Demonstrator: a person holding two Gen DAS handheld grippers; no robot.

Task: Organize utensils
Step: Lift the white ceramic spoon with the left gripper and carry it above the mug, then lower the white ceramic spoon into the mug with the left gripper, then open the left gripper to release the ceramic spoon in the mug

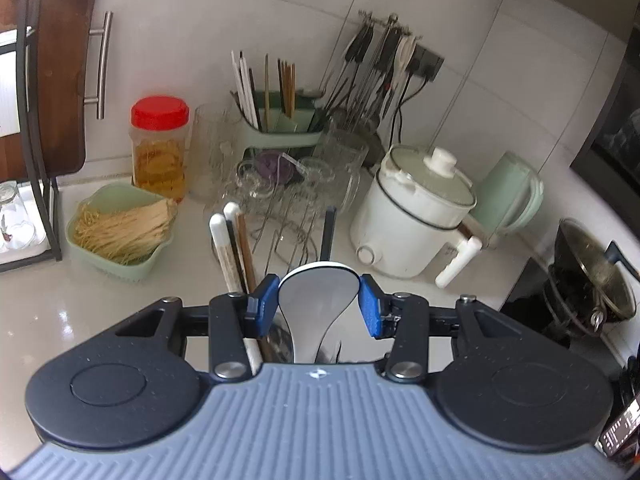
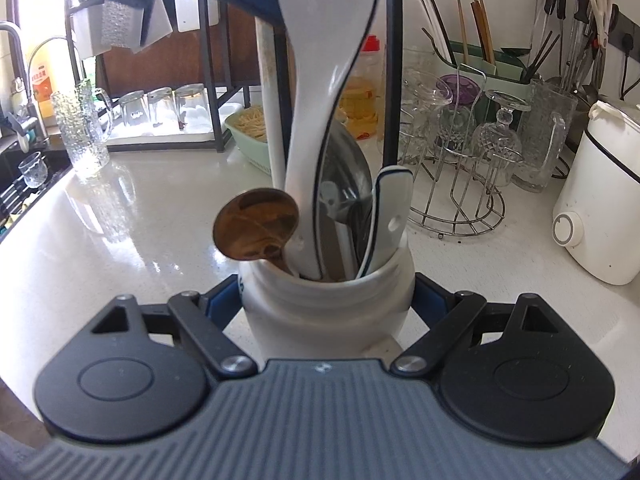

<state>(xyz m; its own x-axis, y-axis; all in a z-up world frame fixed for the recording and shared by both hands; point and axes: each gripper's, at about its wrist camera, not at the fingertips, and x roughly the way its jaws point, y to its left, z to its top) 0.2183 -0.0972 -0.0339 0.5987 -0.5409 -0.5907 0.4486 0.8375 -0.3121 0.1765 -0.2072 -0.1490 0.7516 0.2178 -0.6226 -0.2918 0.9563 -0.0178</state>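
Ceramic spoon [image 1: 316,300]: glazed, slick, brittle; your left gripper [image 1: 318,304] clamped its wide handle end.
Ceramic jar [image 2: 326,304]: heavy, stiff; your right gripper [image 2: 326,308] clenched its body.

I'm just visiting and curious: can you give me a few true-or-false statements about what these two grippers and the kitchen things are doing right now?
1. The right gripper clasps the white jar. True.
2. The left gripper holds a pair of chopsticks. False: its pads grip a white spoon.
3. The jar is empty. False: it holds several utensils, among them a brass spoon.
4. The noodles lie in a green basket. True.
5. The cooker has no lid. False: a lid with a white knob sits on it.
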